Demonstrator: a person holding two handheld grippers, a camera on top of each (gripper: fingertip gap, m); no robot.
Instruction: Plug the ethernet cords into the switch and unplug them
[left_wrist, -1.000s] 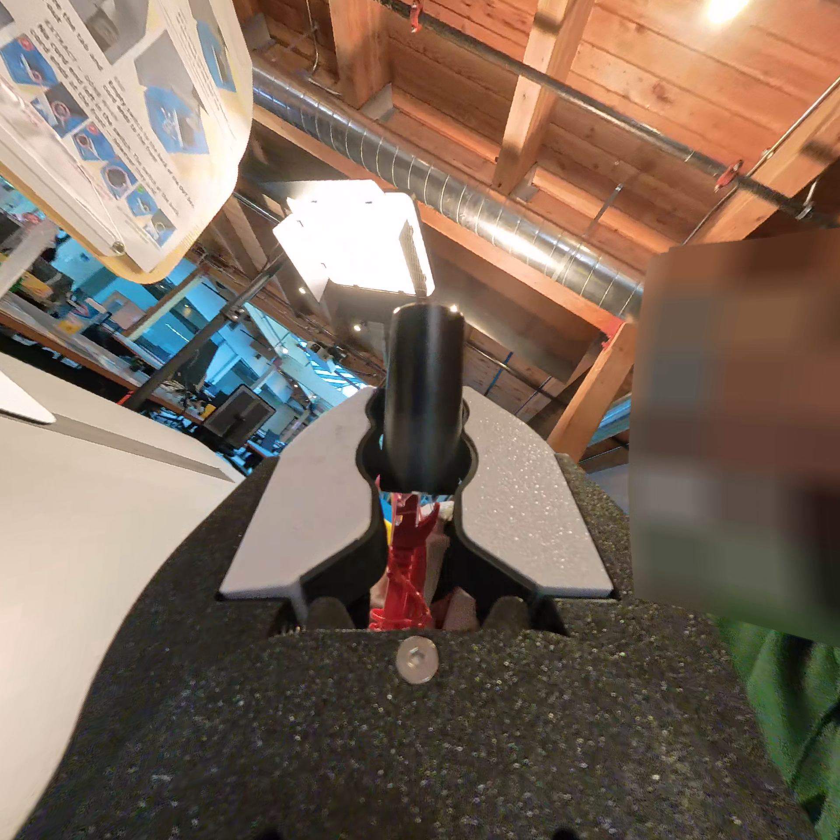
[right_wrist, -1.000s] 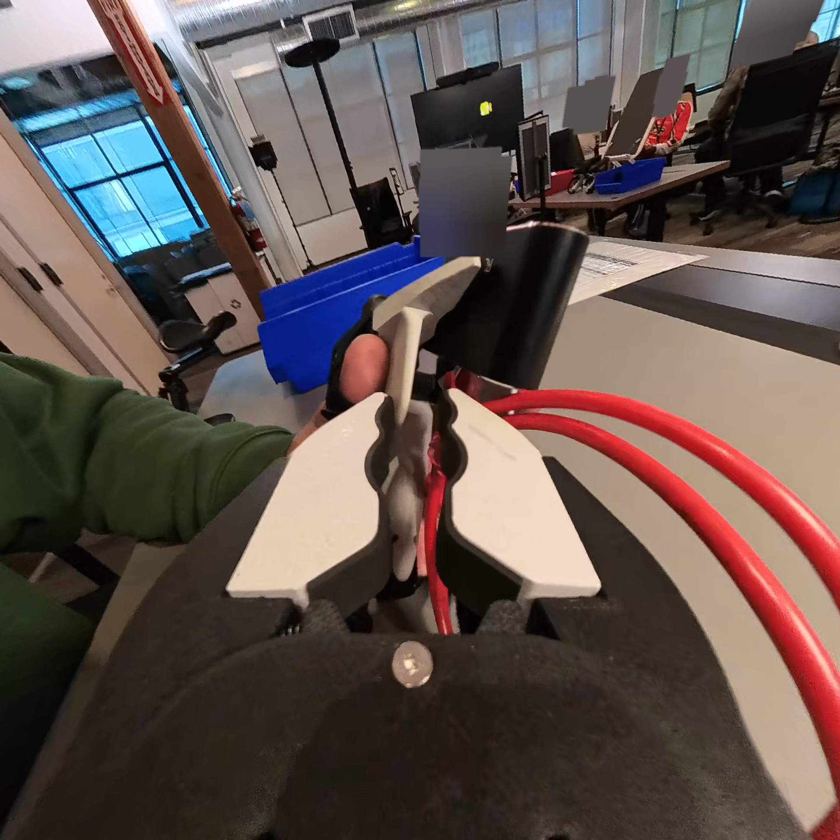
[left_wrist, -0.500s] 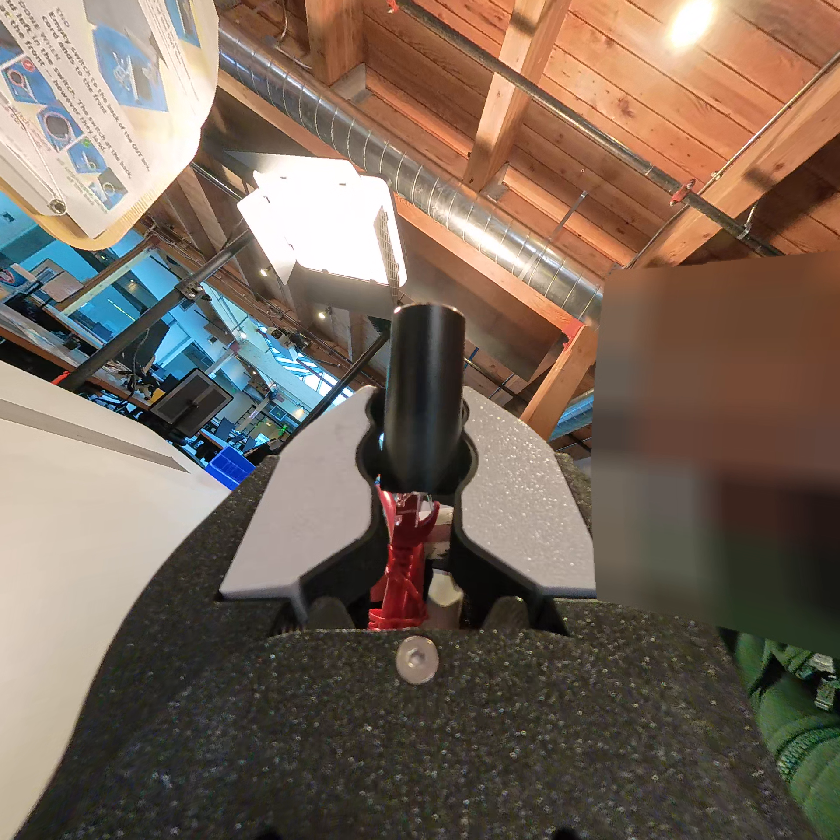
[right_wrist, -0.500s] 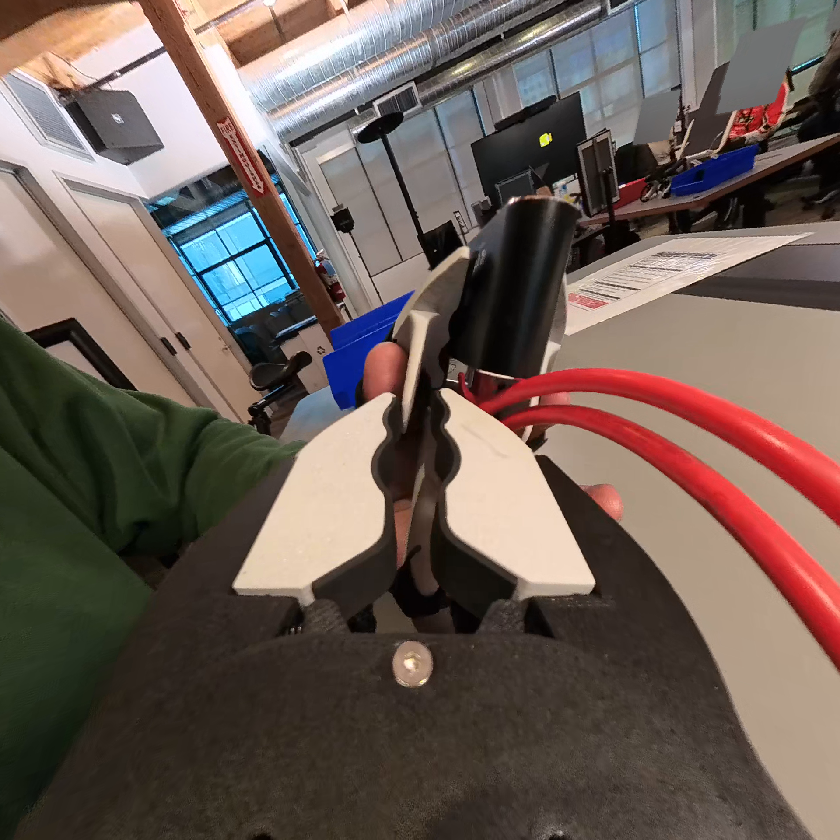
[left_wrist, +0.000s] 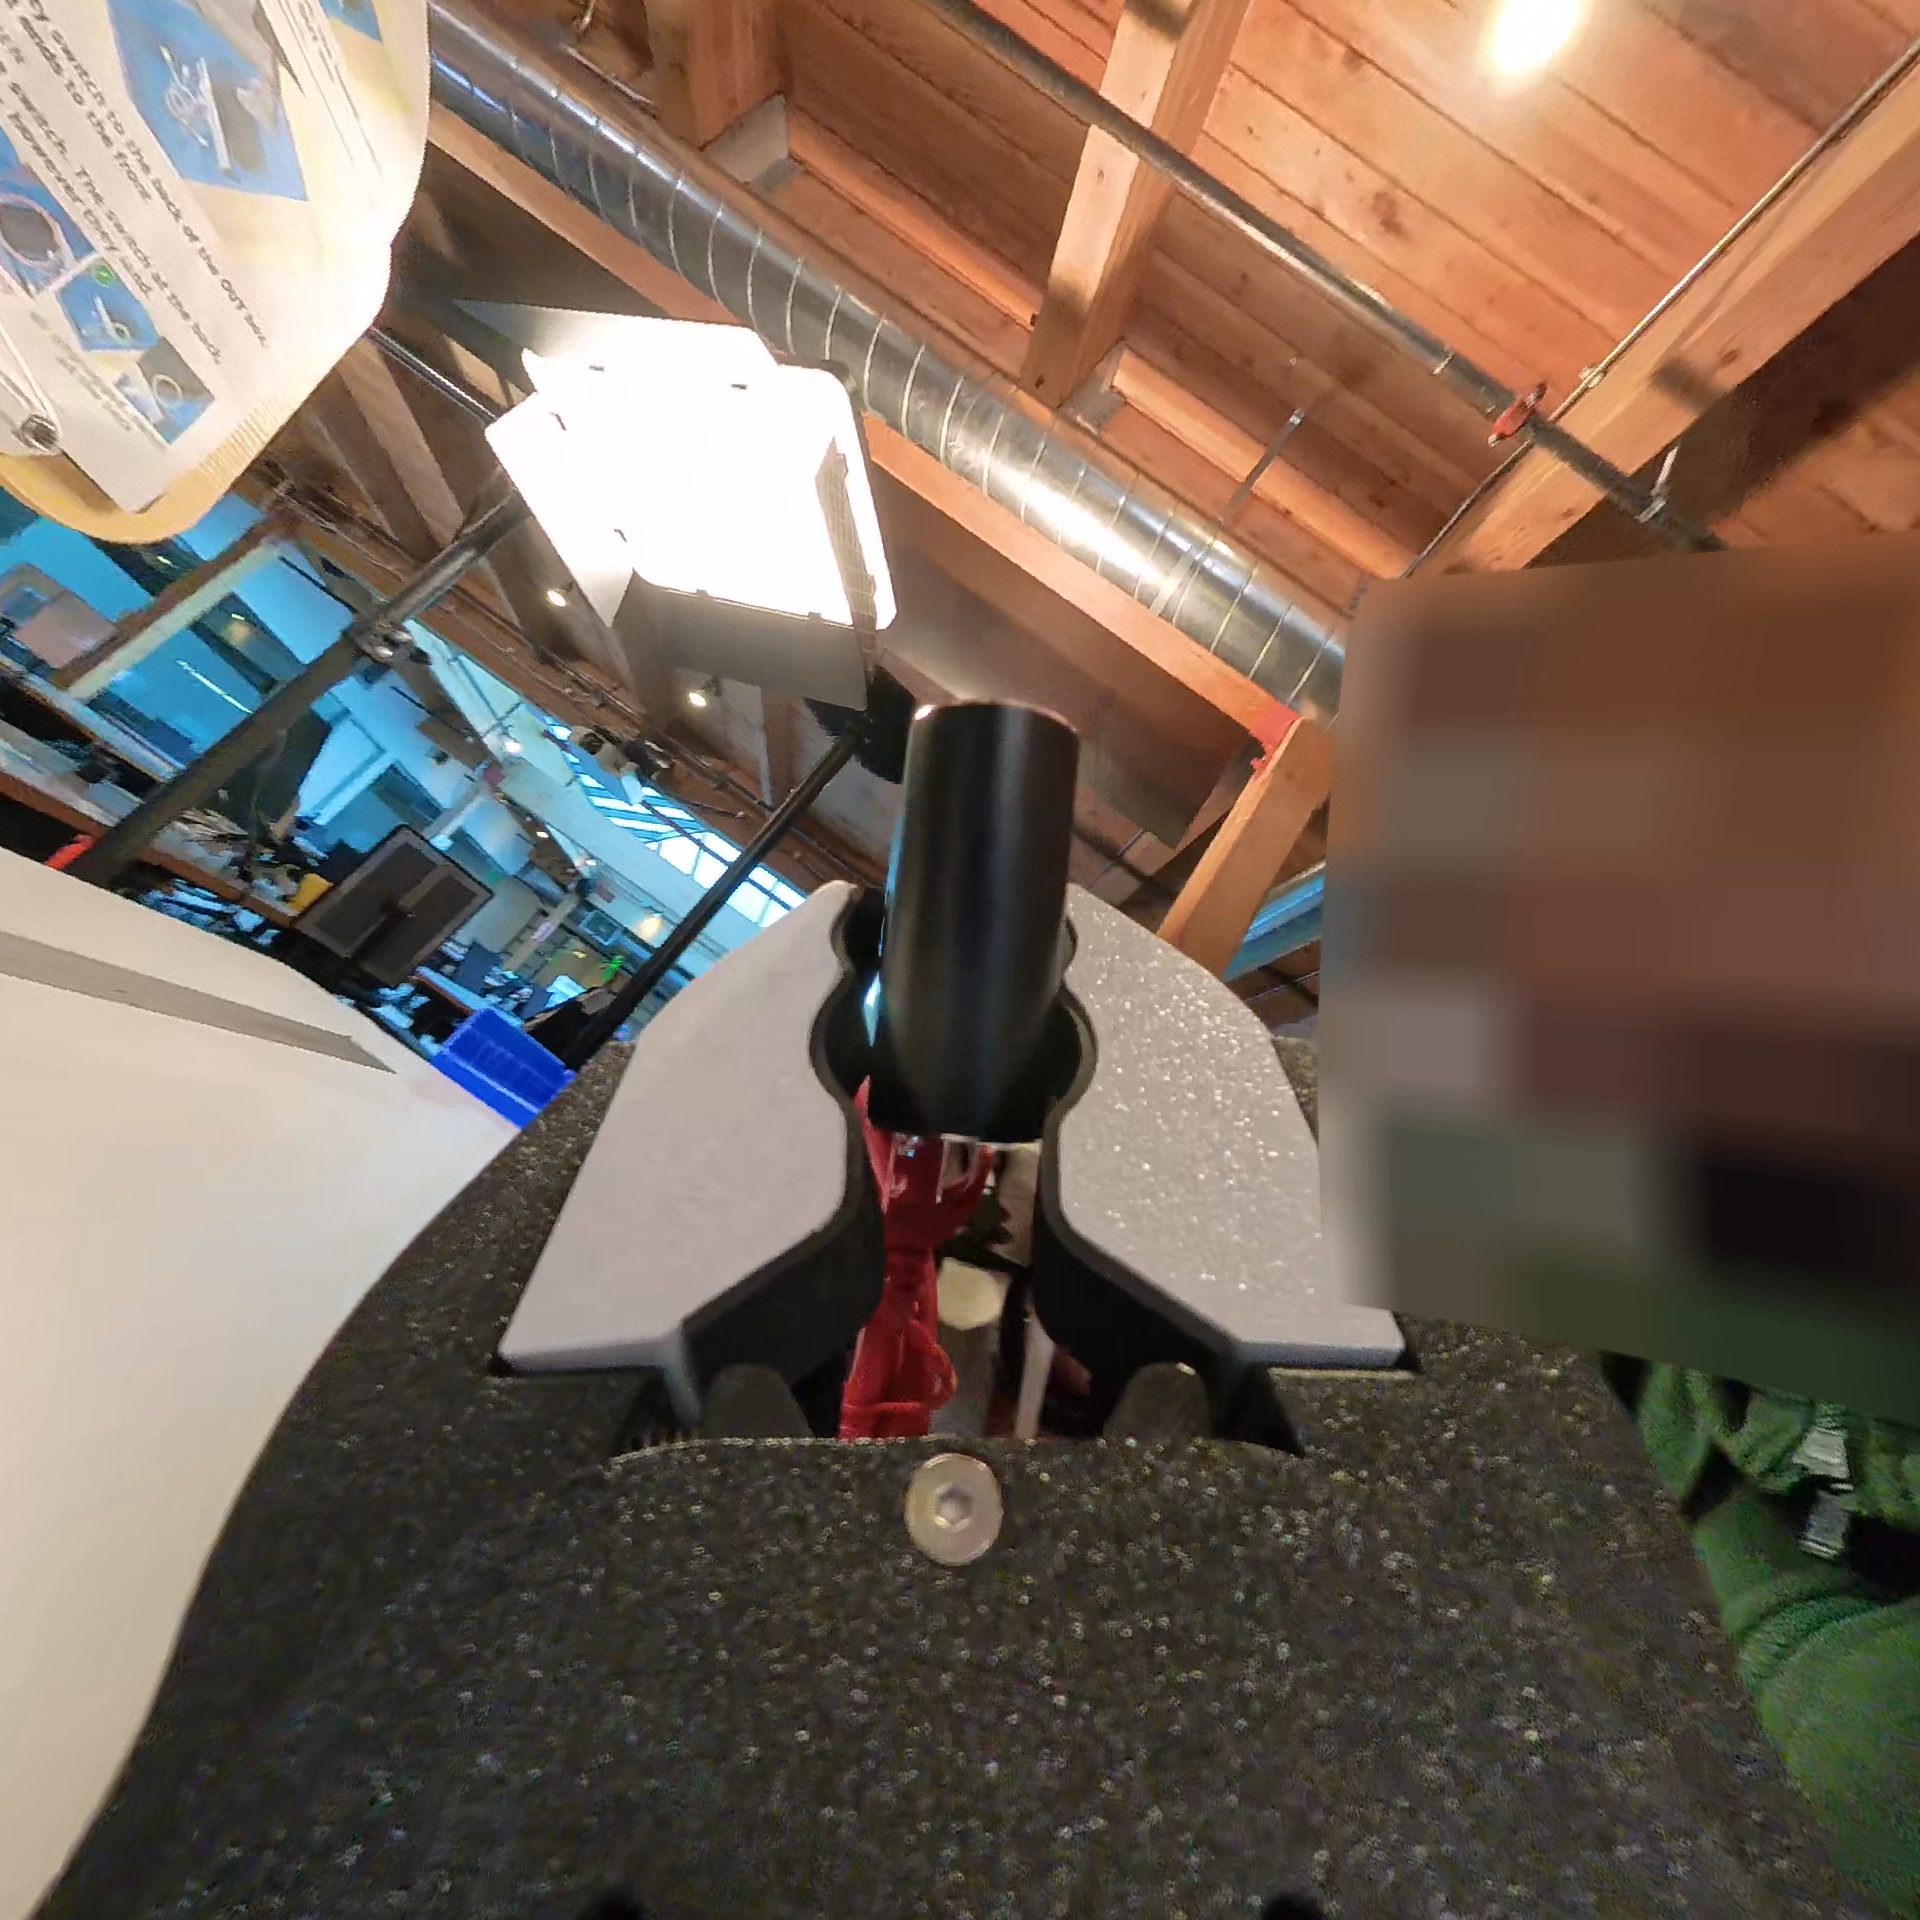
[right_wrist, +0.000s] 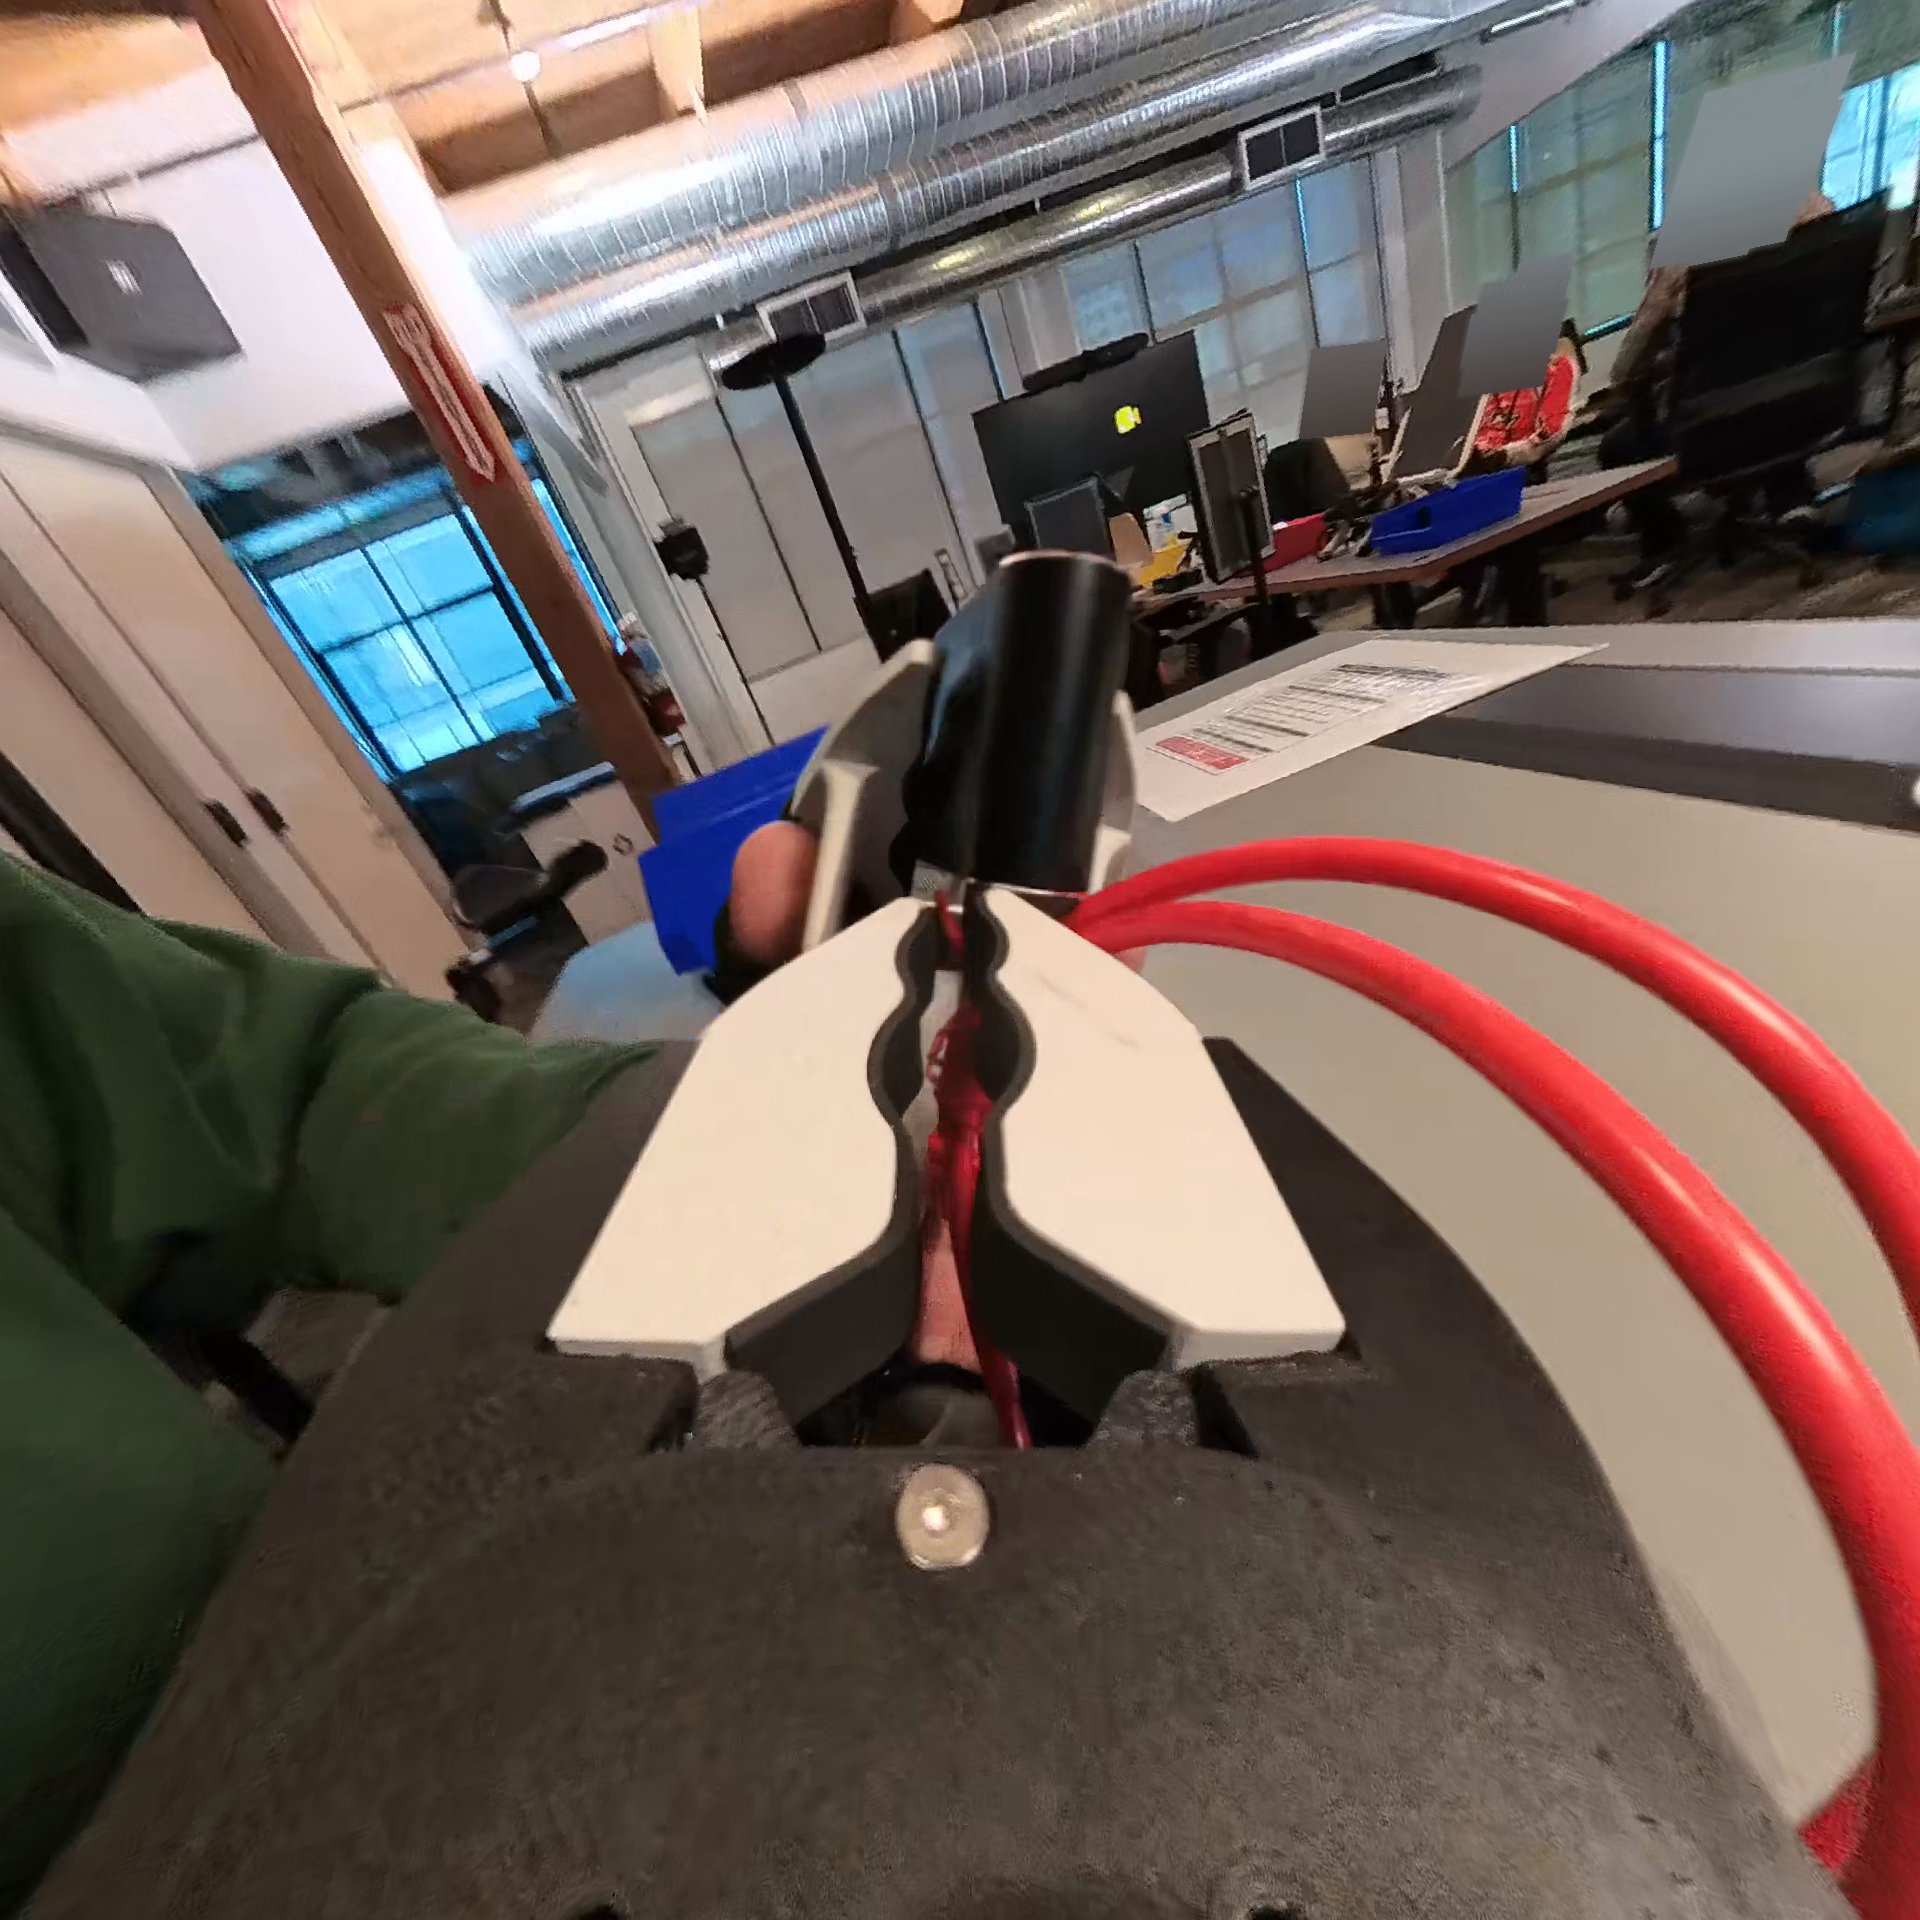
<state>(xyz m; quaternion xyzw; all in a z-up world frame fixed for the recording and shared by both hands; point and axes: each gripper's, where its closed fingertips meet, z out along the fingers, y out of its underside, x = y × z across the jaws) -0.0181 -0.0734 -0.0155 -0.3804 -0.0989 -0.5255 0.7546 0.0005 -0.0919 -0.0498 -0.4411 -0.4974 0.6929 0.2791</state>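
My left gripper (left_wrist: 961, 925) points up at the ceiling and is shut on a black cylinder (left_wrist: 971, 883). A red twisted cord end (left_wrist: 904, 1299) hangs below the cylinder. In the right wrist view the left gripper (right_wrist: 987, 748) holds the black cylinder (right_wrist: 1023, 727) upright just ahead, and two red ethernet cords (right_wrist: 1558, 1039) loop from its base off to the right. My right gripper (right_wrist: 961, 909) is shut, with its tips right under the cylinder. A red strand (right_wrist: 961, 1122) shows in the slit between its fingers; I cannot tell if it is pinched. No switch is in view.
A grey table (right_wrist: 1714, 894) carries a printed sheet (right_wrist: 1340, 707). A blue bin (right_wrist: 717, 852) stands behind a hand (right_wrist: 769, 894) and green sleeve (right_wrist: 208, 1091). In the left wrist view a bright light panel (left_wrist: 696, 488) and a hanging sheet (left_wrist: 156, 208) are overhead. The left gripper's tips are roughly 4 cm from the right gripper's.
My right gripper's fingers have closed from a wider gap one second ago, and it has lined up under the black cylinder. The left gripper has kept its hold and turned slightly.
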